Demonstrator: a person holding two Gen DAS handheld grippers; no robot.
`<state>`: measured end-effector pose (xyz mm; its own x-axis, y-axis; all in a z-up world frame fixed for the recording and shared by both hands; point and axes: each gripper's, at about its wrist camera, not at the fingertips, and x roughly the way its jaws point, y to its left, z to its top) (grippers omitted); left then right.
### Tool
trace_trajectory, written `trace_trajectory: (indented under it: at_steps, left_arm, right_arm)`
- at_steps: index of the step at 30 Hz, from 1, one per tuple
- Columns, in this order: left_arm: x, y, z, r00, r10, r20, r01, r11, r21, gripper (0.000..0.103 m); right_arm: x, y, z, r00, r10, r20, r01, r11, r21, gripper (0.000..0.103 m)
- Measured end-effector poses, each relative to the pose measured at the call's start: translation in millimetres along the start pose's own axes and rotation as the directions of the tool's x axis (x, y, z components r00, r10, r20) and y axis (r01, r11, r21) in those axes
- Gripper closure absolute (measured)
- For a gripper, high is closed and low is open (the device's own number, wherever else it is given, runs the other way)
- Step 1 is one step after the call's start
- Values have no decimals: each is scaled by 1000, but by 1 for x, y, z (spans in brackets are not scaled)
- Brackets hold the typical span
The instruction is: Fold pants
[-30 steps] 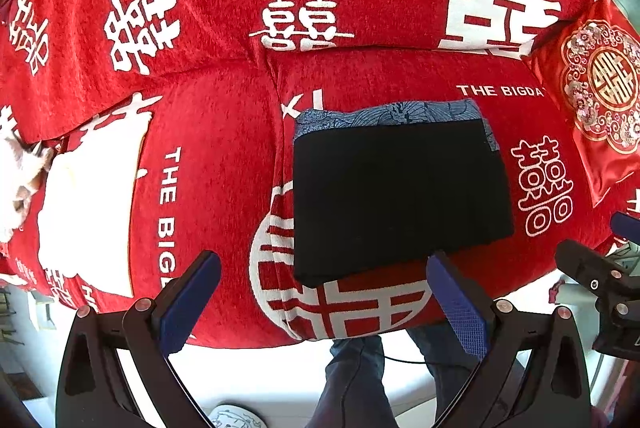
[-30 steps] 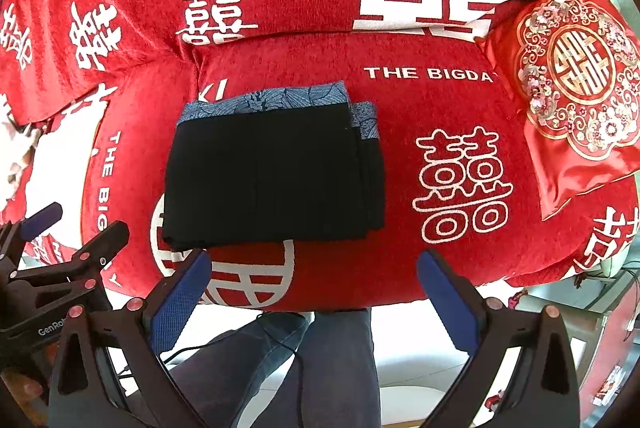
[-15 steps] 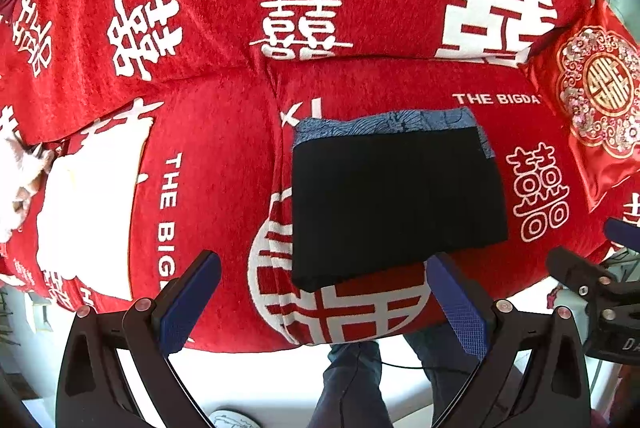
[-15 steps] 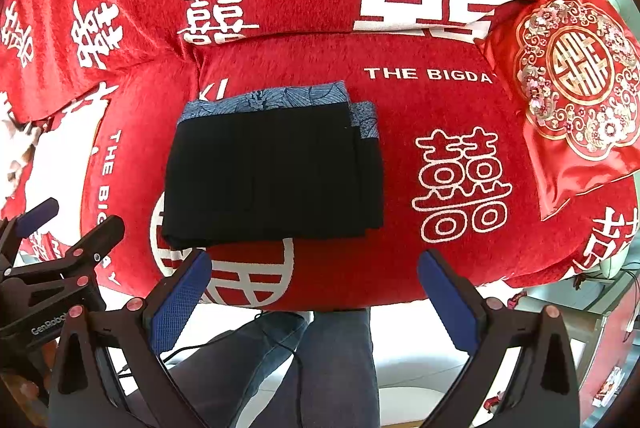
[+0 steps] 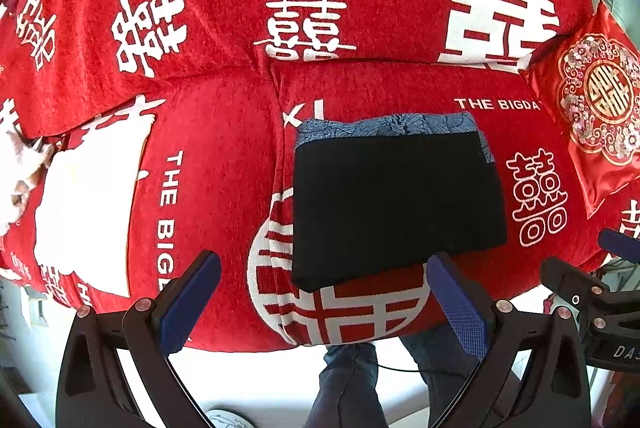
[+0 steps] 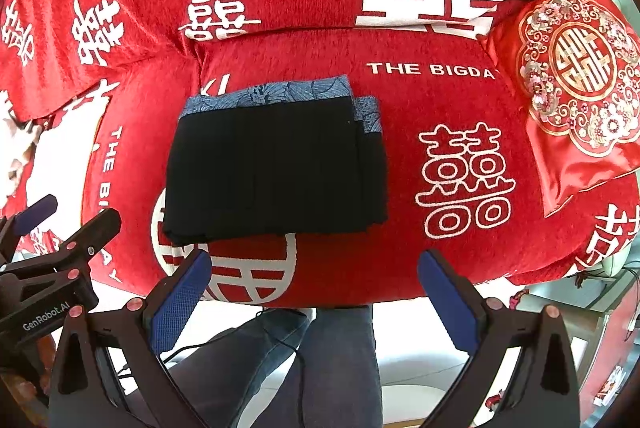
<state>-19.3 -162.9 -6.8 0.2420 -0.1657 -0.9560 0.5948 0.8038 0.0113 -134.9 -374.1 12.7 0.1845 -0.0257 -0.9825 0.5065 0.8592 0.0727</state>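
The black pants (image 5: 396, 204) lie folded into a neat rectangle on the red sofa seat, a blue patterned waistband strip showing along the far edge. In the right wrist view the same folded pants (image 6: 276, 168) sit left of centre. My left gripper (image 5: 320, 288) hangs open in front of the sofa's front edge, apart from the cloth. My right gripper (image 6: 316, 288) is likewise open and holds nothing, off the seat edge. Each gripper shows at the edge of the other's view.
The sofa cover (image 5: 224, 164) is red with white characters and lettering. A red embroidered cushion (image 6: 576, 76) leans at the right end. White cloth (image 5: 16, 180) lies at the far left. A person's legs in jeans (image 6: 332, 360) stand below the seat edge.
Both grippers have drifted slightly back from the sofa; the folded pants lie unmoved.
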Motion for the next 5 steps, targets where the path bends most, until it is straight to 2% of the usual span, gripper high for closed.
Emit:
trace_trajectory:
  at_steps: [5]
  left_arm:
    - [-1, 0, 0, 1000, -4, 4, 4, 1000, 3, 0]
  right_arm:
    - [0, 0, -1, 1000, 0, 0, 0, 1000, 2, 0]
